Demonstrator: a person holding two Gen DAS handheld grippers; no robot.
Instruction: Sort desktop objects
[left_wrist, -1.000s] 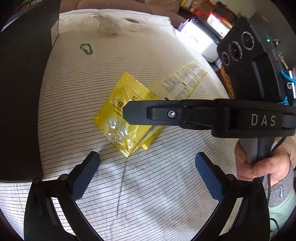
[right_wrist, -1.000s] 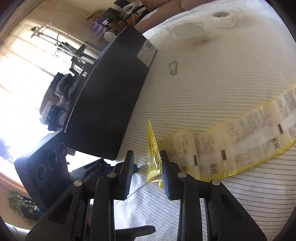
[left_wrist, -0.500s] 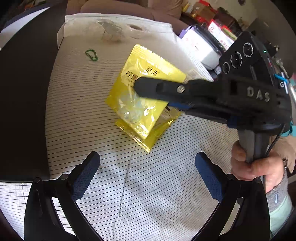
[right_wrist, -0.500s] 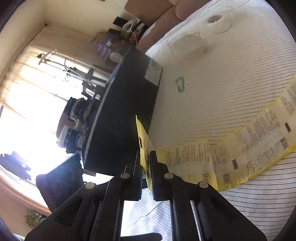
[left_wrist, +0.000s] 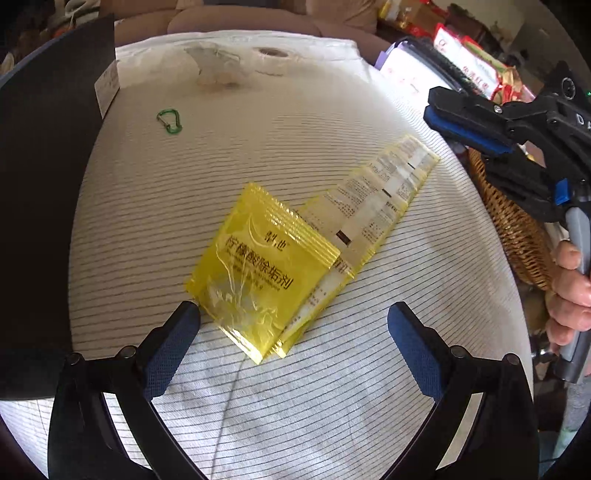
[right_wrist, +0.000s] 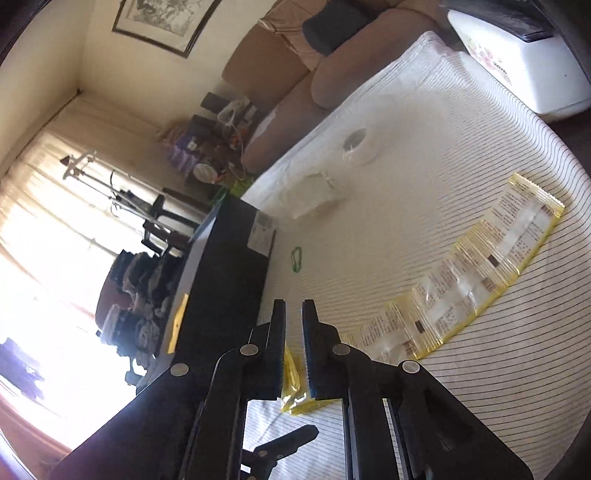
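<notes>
A strip of yellow sachets (left_wrist: 384, 199) lies across the striped tablecloth (left_wrist: 295, 387), printed backs up. Its near end sachet (left_wrist: 258, 273) is folded over, face up, on top of the strip. My left gripper (left_wrist: 291, 332) hangs wide open just in front of that folded end, with nothing between its fingers. My right gripper (left_wrist: 430, 107) is up at the right, away from the strip. Its jaws are opening, a narrow gap shows and nothing is in it. In the right wrist view the right gripper (right_wrist: 293, 306) is above the strip (right_wrist: 480, 266) and its folded end (right_wrist: 293, 391).
A green carabiner (left_wrist: 169, 121) lies far left. A tape roll (left_wrist: 272, 55) and crumpled clear plastic (left_wrist: 218, 70) sit at the back. A black box (left_wrist: 44, 184) flanks the left edge. A wicker basket (left_wrist: 517, 229) and a white case (left_wrist: 406, 70) stand right.
My right gripper lifted the end sachet, folded it back over the strip, let go and pulled away up to the right. The left gripper shifted slightly.
</notes>
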